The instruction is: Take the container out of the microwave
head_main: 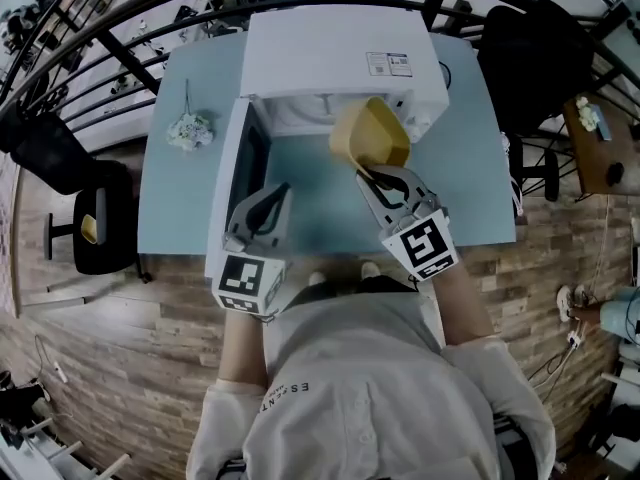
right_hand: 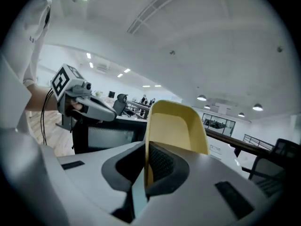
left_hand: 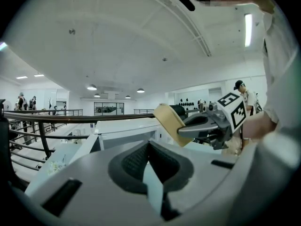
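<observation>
Presently the yellow container [head_main: 371,133] hangs in the air, tilted, just in front of the open mouth of the white microwave [head_main: 340,53] and above the pale blue table [head_main: 185,203]. Right gripper [head_main: 370,175] is clamped on it: in the right gripper view the container [right_hand: 176,126] has one thin wall pinched between the pads, with the jaws [right_hand: 148,168] nearly together. The left gripper view shows the same from the side: the container [left_hand: 168,121] is edge-on at the tip of the right gripper [left_hand: 182,132], with the microwave [left_hand: 127,128] behind.

Left gripper [head_main: 272,196] sits beside the open microwave door [head_main: 240,158], low over the table. Its own view shows the jaws [left_hand: 149,147] together with nothing between them. Whether it touches the door cannot be told. From the right gripper view, the left gripper [right_hand: 112,115] is above the dark door panel [right_hand: 108,136].

The door swings out on the microwave's left side. A small pale bunch [head_main: 190,130], possibly flowers, lies on the table's far left. One black chair [head_main: 75,173] stands left of the table and another [head_main: 530,53] at its far right. The floor is wood planks [head_main: 120,348].
</observation>
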### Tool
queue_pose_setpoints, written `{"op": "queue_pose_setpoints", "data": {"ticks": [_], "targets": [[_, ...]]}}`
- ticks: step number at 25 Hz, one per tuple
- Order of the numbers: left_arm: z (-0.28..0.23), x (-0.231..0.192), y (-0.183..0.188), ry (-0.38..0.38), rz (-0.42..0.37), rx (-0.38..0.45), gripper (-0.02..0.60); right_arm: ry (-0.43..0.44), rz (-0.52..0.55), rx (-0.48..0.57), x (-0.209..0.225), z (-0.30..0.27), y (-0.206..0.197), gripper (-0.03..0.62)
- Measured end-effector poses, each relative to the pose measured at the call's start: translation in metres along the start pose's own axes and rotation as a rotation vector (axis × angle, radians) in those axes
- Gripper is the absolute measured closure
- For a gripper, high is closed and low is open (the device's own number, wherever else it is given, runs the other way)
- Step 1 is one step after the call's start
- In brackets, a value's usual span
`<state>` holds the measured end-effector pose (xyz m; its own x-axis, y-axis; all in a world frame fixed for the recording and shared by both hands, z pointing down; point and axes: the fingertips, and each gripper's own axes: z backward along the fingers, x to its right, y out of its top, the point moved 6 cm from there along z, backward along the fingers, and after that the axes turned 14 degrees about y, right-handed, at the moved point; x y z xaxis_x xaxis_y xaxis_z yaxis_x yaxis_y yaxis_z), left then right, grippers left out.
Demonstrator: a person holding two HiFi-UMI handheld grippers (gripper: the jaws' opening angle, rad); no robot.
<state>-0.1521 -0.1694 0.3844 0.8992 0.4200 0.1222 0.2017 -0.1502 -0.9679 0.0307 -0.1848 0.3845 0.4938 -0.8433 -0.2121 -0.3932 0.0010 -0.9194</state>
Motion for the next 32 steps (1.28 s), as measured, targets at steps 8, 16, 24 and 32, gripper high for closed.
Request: {"op": "queue_pose_setpoints", "data": {"ticks": [8, 16, 24, 32], "targets": [[0.003, -0.003, 0.013, 0.029, -0.011, 0.036, 0.588, -0.134, -0.121, 0.173, 0.003, 0.029, 0.006, 0.568], [0.002, -0.002, 0.028, 0.05, 0.004, 0.079, 0.588, -0.258, -0.152, 0.29, 0.018, 0.052, 0.01, 0.572], [-0.005, 0.006, 0.039, 0.055, -0.002, 0.097, 0.588, -0.241, -0.142, 0.298, 0.03, 0.061, 0.013, 0.576], [-0.013, 0.011, 0.041, 0.062, 0.006, 0.096, 0.588, -0.225, -0.145, 0.29, 0.032, 0.058, 0.01, 0.576]]}}
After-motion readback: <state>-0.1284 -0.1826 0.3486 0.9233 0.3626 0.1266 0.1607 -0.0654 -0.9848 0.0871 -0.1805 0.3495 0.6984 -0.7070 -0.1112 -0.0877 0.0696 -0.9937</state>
